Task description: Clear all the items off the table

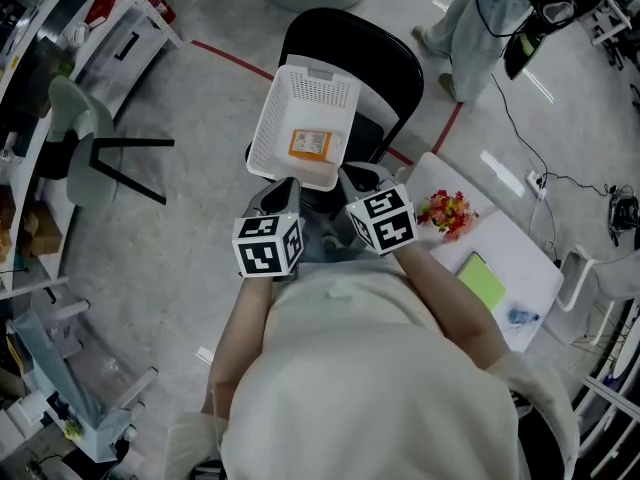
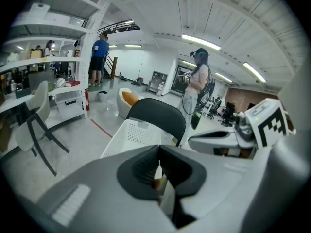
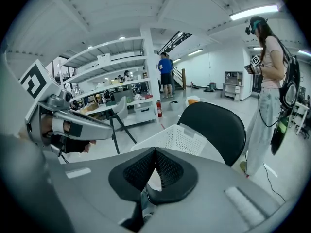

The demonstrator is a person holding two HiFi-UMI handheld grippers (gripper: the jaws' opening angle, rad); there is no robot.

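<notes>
A white perforated basket (image 1: 300, 108) rests tilted on the seat of a black chair (image 1: 385, 53), with an orange packet (image 1: 311, 145) lying inside it. My left gripper (image 1: 288, 186) and right gripper (image 1: 352, 178) sit side by side at the basket's near rim, both shut. Whether the tips pinch the rim is hidden. The left gripper view has its shut tips (image 2: 158, 149) in front of the basket (image 2: 129, 137). In the right gripper view, shut tips (image 3: 155, 152) cover the basket (image 3: 177, 137). On the white table (image 1: 520, 258) to my right lie a red and yellow flower bunch (image 1: 445, 211), a green pad (image 1: 484, 281) and a small blue item (image 1: 520, 317).
A person (image 1: 480, 28) stands beyond the chair at the upper right, with cables trailing on the floor. A pale grey chair (image 1: 90, 148) and white shelving stand at the left. A red line (image 1: 230, 58) is taped across the floor behind the black chair.
</notes>
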